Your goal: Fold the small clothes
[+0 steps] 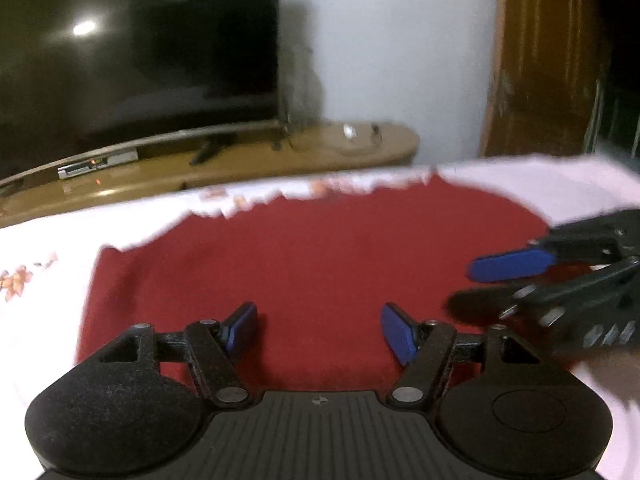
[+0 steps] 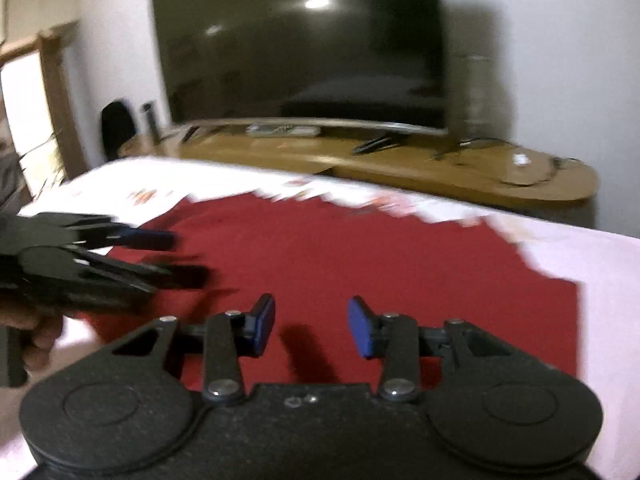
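Both grippers hover side by side above the red garment (image 1: 312,264), which lies spread flat on the white floral sheet (image 1: 40,280). I read the left gripper (image 1: 318,330) as spread apart, gripping nothing; the right gripper (image 2: 312,326) likewise. Only the right wrist view shows a hand (image 2: 36,332) holding the left unit. Both views are motion-blurred.
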Demonstrator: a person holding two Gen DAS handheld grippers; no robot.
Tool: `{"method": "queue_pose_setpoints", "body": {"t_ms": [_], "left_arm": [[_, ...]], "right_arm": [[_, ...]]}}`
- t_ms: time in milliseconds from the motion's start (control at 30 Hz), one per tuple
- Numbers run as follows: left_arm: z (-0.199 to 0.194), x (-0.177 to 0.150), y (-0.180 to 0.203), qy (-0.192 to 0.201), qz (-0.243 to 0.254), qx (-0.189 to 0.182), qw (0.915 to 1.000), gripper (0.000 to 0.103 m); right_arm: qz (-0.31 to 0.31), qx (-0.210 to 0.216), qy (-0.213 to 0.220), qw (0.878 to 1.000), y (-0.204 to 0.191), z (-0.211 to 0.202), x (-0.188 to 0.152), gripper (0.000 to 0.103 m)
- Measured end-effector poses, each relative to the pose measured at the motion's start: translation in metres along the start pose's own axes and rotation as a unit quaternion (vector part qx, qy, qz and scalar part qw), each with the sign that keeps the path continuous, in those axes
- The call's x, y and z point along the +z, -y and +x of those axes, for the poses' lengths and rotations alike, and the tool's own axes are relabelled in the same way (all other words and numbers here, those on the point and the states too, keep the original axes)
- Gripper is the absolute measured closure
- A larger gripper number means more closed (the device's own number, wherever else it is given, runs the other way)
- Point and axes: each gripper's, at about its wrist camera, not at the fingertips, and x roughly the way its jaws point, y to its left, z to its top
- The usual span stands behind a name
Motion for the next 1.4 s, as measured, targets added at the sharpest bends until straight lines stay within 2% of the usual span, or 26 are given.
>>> {"method": "queue_pose_setpoints", "body": {"t_ms": [67, 100, 233, 333, 400, 467, 600, 633, 733, 1000, 1133, 1200, 1267, 1333, 1400], "left_arm": [[0.002, -0.008, 0.001, -0.001, 0.01, 0.009, 0.9999, 0.035], [-0.001, -0.009, -0.002, -0.004, 0.006, 0.007, 0.9999, 0.035], [-0.008, -0.012, -0.017, -0.017, 0.009, 0.003, 0.9998, 0.035], [-0.019, -0.005, -0.019, -0.011, -0.004, 0.018, 0.9998, 0.035], [-0.027, -0.005, -0.022, -0.005, -0.019, 0.016, 0.9997, 0.035], [-0.028, -0.017, -0.026, -0.025, -0.019, 0.023, 0.9992, 0.035], [-0.034, -0.035, -0.036, -0.02, -0.042, 0.021, 0.9987, 0.035], [-0.037, -0.037, -0.039, -0.019, -0.045, 0.025, 0.9985, 0.035], [-0.043, -0.046, -0.047, -0.016, -0.052, 0.031, 0.998, 0.035], [-0.062, -0.065, -0.073, -0.016, -0.064, 0.05, 0.9965, 0.035], [-0.066, -0.062, -0.073, -0.02, -0.062, 0.061, 0.996, 0.035], [-0.074, -0.057, -0.069, -0.01, -0.063, 0.07, 0.9955, 0.035], [-0.078, -0.057, -0.07, -0.004, -0.073, 0.067, 0.9951, 0.035], [-0.067, -0.063, -0.073, -0.029, -0.084, 0.074, 0.9933, 0.035], [-0.064, -0.066, -0.072, -0.023, -0.078, 0.078, 0.9936, 0.035]], "right_arm": [[-0.033, -0.024, -0.044, 0.998, -0.018, 0.02, -0.006, 0.063], [-0.048, -0.034, -0.051, 0.997, -0.019, 0.023, -0.011, 0.063], [-0.049, -0.041, -0.051, 0.997, -0.004, 0.011, -0.017, 0.068], [-0.042, -0.041, -0.056, 0.997, -0.001, 0.002, -0.018, 0.068], [-0.026, -0.039, -0.036, 0.998, -0.006, -0.013, -0.011, 0.066], [-0.022, -0.033, -0.021, 0.999, -0.01, -0.022, -0.011, 0.066], [-0.032, -0.039, -0.066, 0.997, -0.009, -0.004, -0.033, 0.065], [-0.036, -0.037, -0.052, 0.997, -0.008, -0.007, -0.038, 0.065], [-0.031, -0.043, -0.051, 0.997, 0.0, -0.019, -0.044, 0.066], [0.015, -0.088, -0.04, 0.995, 0.049, -0.07, -0.078, 0.068], [0.021, -0.112, -0.038, 0.993, 0.054, -0.081, -0.092, 0.065], [0.031, -0.119, -0.039, 0.992, 0.052, -0.086, -0.089, 0.065], [0.026, -0.125, -0.014, 0.992, 0.043, -0.096, -0.08, 0.064], [0.03, -0.128, -0.001, 0.991, 0.04, -0.096, -0.074, 0.064], [0.058, -0.134, -0.028, 0.989, 0.051, -0.081, -0.076, 0.066]]}}
